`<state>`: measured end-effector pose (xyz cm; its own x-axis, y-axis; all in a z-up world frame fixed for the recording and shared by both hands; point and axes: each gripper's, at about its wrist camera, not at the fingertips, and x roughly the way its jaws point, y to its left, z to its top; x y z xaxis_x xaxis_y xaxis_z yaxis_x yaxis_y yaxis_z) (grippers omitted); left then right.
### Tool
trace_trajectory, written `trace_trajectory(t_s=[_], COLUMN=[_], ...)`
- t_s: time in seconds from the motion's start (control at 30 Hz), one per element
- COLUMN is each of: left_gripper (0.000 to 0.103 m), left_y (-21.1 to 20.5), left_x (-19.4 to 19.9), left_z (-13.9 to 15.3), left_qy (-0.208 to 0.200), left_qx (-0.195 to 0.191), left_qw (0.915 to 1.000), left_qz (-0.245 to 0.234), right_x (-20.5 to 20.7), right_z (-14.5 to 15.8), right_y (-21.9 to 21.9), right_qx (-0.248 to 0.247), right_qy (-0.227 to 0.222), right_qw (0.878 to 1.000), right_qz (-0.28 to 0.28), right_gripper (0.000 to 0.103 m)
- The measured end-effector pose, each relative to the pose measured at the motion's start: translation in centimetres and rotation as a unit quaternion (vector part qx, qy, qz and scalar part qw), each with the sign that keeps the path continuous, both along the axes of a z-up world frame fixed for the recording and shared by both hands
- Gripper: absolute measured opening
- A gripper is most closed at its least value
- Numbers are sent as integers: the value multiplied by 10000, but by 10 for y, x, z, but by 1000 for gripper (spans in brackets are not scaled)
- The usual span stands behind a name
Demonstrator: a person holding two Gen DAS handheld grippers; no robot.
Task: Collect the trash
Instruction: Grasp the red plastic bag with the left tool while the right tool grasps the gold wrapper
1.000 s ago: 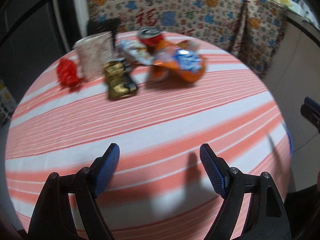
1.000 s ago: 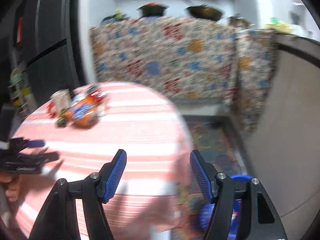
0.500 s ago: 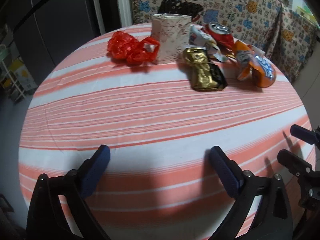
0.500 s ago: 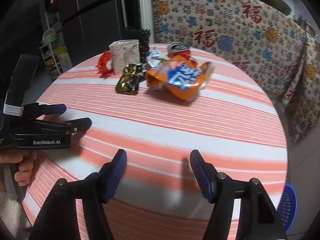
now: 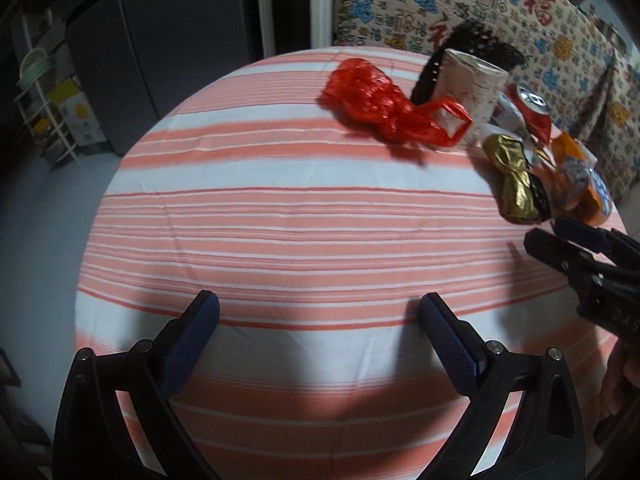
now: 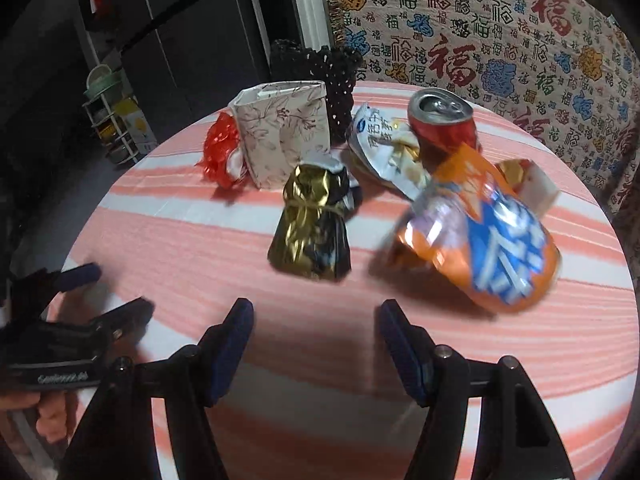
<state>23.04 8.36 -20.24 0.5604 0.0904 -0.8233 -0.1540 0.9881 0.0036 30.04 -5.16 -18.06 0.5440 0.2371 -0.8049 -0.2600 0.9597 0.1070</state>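
Observation:
Trash lies on a round table with a red-and-white striped cloth (image 5: 280, 220). A red plastic bag (image 5: 384, 100), a patterned paper bag (image 6: 284, 132), a gold-and-black wrapper (image 6: 312, 224), a red can (image 6: 444, 120), a white wrapper (image 6: 380, 140) and an orange-and-blue snack bag (image 6: 492, 248) sit together. My right gripper (image 6: 316, 320) is open, close in front of the gold wrapper. My left gripper (image 5: 320, 316) is open over bare cloth, well short of the red bag. Each gripper shows in the other's view, the right one (image 5: 560, 240) and the left one (image 6: 108, 292).
A black mesh object (image 6: 340, 76) stands behind the paper bag. A patterned cloth (image 6: 500, 32) covers furniture beyond the table. A dark fridge (image 5: 168, 40) and a small white rack (image 5: 48, 108) stand at the left.
Both grippers have swung left and moved in toward the trash. The right gripper now sits much closer to the gold wrapper and snack bag. Both stay open.

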Motion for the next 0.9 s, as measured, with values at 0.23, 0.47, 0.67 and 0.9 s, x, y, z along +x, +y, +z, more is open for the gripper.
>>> trace_trajectory(t_s=[0.23,0.47,0.67,0.9], left_gripper=[100,100,98,88], left_y=[21,35,39,30], left_x=[14,43,92,151], left_z=[12,33,42,32], left_qy=[-116,-528,-870,-843], left_qx=[-467,-1052,-1360,-1371], left_qw=[9987,9928,9860,9840], left_qz=[179,242,408,760], right_x=[30,27,-13,-60], right_z=[-2,-4,-6,-4], right_y=[20,17,8,4], right_qx=[-88,-240,-363,-424], right_qy=[-128,-257,-331,-480], right_qw=[9996,9992,9987,9973], right_qz=[-219,-177,145,365], right_gripper=[67,41,40,40])
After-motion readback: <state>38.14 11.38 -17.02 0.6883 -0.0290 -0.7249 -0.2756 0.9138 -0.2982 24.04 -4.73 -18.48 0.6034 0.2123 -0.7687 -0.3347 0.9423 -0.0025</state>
